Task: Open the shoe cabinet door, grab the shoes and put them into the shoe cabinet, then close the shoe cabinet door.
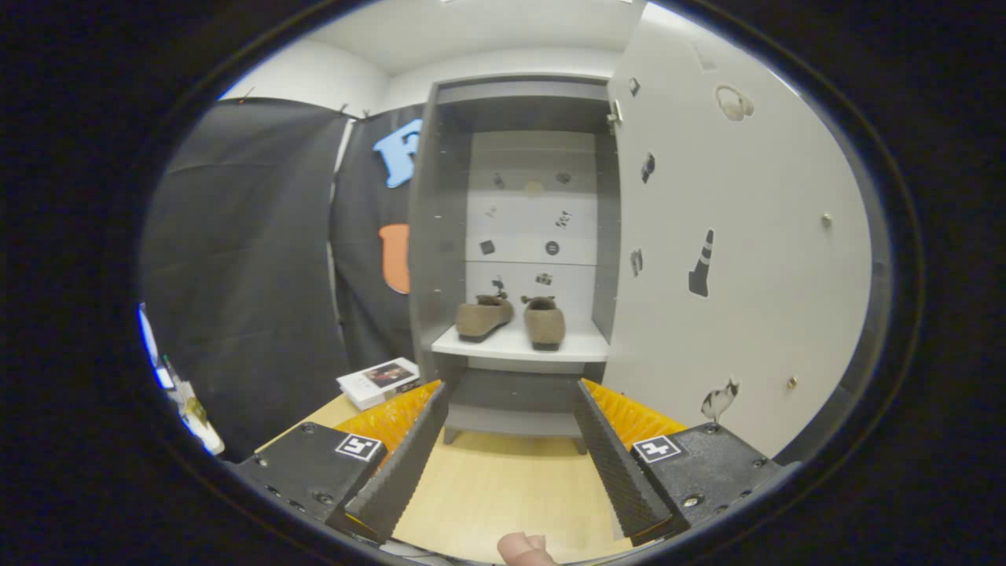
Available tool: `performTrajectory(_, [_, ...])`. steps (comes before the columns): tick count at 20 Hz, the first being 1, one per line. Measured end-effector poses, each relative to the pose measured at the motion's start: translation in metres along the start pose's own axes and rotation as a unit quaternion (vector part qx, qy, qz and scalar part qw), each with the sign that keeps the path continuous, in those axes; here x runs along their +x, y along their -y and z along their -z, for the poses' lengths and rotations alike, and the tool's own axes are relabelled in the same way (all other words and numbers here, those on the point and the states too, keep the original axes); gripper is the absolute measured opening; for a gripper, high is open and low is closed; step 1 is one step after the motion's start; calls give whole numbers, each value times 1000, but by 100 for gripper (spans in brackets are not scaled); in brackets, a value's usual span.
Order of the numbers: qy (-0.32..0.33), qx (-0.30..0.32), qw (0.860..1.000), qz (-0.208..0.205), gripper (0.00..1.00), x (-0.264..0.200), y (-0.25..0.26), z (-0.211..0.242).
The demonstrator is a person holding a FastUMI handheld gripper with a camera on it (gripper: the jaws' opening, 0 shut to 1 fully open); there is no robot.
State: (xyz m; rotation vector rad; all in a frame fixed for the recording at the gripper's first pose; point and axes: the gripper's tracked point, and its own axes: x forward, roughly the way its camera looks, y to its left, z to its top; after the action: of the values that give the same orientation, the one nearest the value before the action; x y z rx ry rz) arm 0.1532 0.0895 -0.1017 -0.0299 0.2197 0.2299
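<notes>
- Shoe cabinet (448, 236): standing upright on the tabletop (503, 487), straight ahead of the tool and well beyond its fingertips; its interior is facing the tool.
- Cabinet door (747, 259): hanging swung wide open to the right of the cabinet, its inner face carrying small stickers and running alongside the tool's right finger. Hinges are sitting at the cabinet's right edge, so the free edge is lying nearest the tool's right side. Judgement: the closing move is going to turn on this, with the door needing a push leftward across the opening.
- Shoes (511, 318): a pair of brown slip-ons resting on the white shelf (519, 346) inside the cabinet, side by side and apart from each other; the left one is lying angled, the right one is pointing its long axis roughly toward the tool. Judgement: the placing step is looking done, with only the door left.
- Tool (511, 393): fingers spreading wide apart, released, holding nothing and touching nothing; the cabinet's lower part is showing between them.
- Fingertip of a person (525, 549): showing just behind the tool's fingers, over the tabletop.
- Small box (379, 381): lying on the tabletop to the left of the cabinet, near the left finger, clear of the door's path.
</notes>
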Motion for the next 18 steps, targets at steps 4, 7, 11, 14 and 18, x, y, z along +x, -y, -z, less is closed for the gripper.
performTrajectory(4, [34, 8, 999, -1, 100, -53, 18, -1])
performTrajectory(7, [38, 7, 999, 34, 100, -85, 49, 5])
performTrajectory(11, [79, 19, 996, 28, 100, -124, 77, -7])
performTrajectory(14, [106, 14, 994, 30, 100, -151, 104, -15])
performTrajectory(18, [124, 12, 991, 45, 100, -180, 148, -13])
